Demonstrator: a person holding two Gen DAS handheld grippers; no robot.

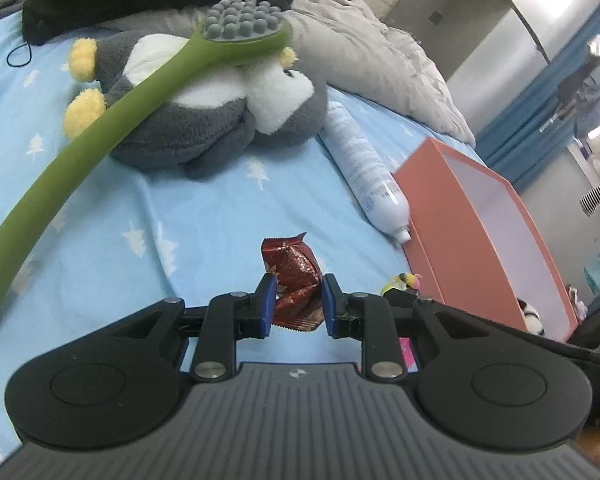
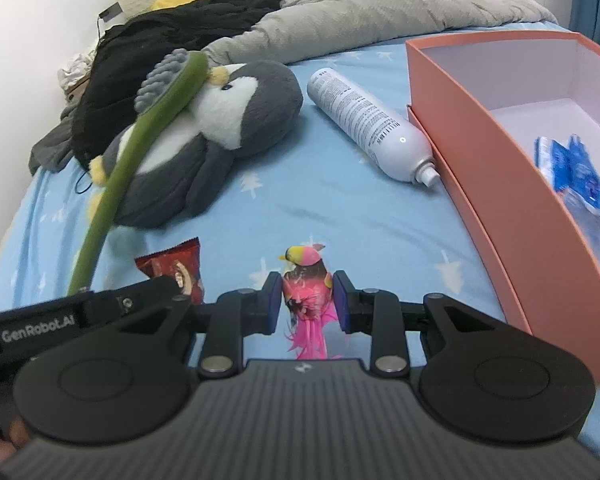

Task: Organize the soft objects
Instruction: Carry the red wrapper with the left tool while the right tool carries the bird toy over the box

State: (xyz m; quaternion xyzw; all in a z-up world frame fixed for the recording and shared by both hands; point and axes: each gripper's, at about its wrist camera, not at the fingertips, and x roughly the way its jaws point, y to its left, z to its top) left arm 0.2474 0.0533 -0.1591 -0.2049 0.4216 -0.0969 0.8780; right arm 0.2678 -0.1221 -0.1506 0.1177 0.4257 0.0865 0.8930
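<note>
My left gripper (image 1: pixel 299 300) is shut on a dark red snack packet (image 1: pixel 294 280), held clear above the blue bedsheet. My right gripper (image 2: pixel 307 298) is shut on a small pink feathered toy bird (image 2: pixel 306 280) with a yellow-green head. The red packet (image 2: pixel 180 270) and the left gripper's black body also show at the left of the right wrist view. The toy bird (image 1: pixel 404 281) peeks out beside the left gripper's right finger. A grey and white plush penguin (image 1: pixel 220 108) (image 2: pixel 216 120) lies on the bed, with a green long-handled massage brush (image 1: pixel 112 120) (image 2: pixel 140 132) resting across it.
An open orange box (image 1: pixel 488 232) (image 2: pixel 496 168) stands at the right, holding blue-and-white packets (image 2: pixel 576 172). A white spray can (image 1: pixel 364 164) (image 2: pixel 372 124) lies beside it. Black clothing (image 2: pixel 172 40) and a grey duvet (image 2: pixel 380 0) are heaped farther back.
</note>
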